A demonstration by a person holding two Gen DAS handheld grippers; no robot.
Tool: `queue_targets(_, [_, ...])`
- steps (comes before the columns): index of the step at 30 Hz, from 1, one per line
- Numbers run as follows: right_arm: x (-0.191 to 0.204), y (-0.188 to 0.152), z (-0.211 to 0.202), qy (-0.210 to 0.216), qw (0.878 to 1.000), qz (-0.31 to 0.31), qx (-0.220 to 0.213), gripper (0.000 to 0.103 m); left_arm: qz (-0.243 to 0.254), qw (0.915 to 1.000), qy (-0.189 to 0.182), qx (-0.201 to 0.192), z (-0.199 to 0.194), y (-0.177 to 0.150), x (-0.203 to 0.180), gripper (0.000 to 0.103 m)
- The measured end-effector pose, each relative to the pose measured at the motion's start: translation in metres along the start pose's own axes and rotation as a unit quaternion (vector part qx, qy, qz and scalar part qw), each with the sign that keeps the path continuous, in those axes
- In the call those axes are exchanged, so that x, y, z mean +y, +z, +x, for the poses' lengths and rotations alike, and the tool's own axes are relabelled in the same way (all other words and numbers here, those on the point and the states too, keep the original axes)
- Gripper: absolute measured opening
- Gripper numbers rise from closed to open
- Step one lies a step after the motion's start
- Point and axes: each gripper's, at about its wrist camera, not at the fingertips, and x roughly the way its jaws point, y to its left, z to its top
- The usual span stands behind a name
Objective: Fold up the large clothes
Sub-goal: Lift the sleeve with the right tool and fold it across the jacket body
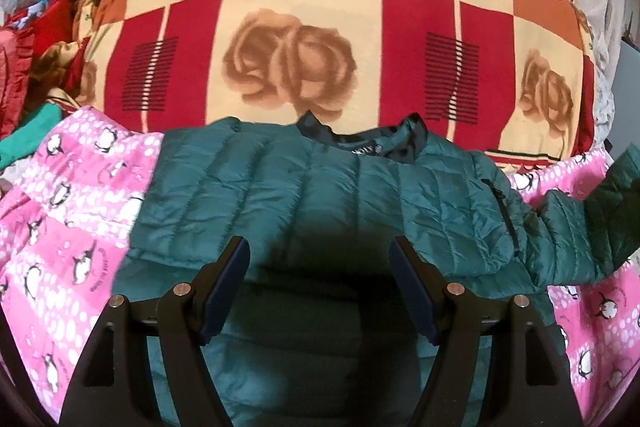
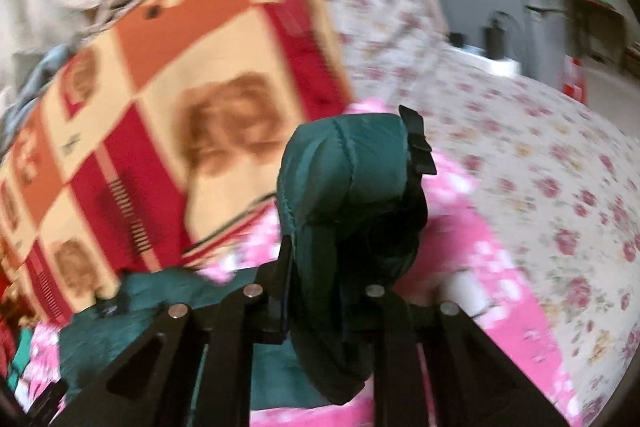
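Left wrist view: a dark green quilted puffer jacket (image 1: 320,187) lies spread flat on a pink penguin-print blanket (image 1: 60,227), its dark-lined collar (image 1: 360,141) turned away from the camera and one sleeve (image 1: 580,227) trailing off to the right. Beyond it sits a large cushion or folded quilt (image 1: 300,39) in red, orange and cream squares with brown roses. A heap of red and teal clothes (image 1: 36,47) lies at the far left. The left gripper (image 1: 320,259) hangs over the jacket's lower body with its two fingers spread wide and nothing between them.

Right wrist view, blurred: the right gripper (image 2: 324,267) is pressed together on a bunched end of the green jacket (image 2: 344,187), likely a sleeve cuff, with a black tab or trim (image 2: 418,143) at its tip. The fabric puffs out above the fingers. Behind are the rose quilt (image 2: 180,107), the pink blanket (image 2: 472,247) and a cream bedspread with small pink flowers (image 2: 540,167).

Handling, as a judgement: the jacket looks light, soft and springy, with a smooth, slightly shiny shell that may slip and re-inflate after folding. Stitched seams, hem, cuffs and collar look like the firmest places to pinch; the padded panels would likely squash and slide.
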Motion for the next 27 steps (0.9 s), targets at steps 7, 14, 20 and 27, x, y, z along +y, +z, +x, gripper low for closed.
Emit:
queue_targets(7, [0.094,-0.015,0.012,0.059,0.997,-0.050,0.020,0.017,0.012,0.9991,0.038,-0.013,-0.007,0.007,0.024,0.048])
queue_targets(14, [0.183,-0.053,0.034,0.120,0.987,-0.086,0.059,0.017,-0.008,0.9984,0.055,-0.006,-0.002,0.008,0.056,0.048])
queue_targets(20, [0.258,-0.096,0.061,0.156,0.974,-0.125,0.103,0.017,-0.021,0.9977,0.065,-0.006,-0.002,0.005,0.082,0.048])
queue_targets(27, [0.318,-0.148,0.102,0.170,0.961,-0.148,0.161,0.017,-0.048,0.9960,0.075,0.002,0.004,0.003,0.115,0.048])
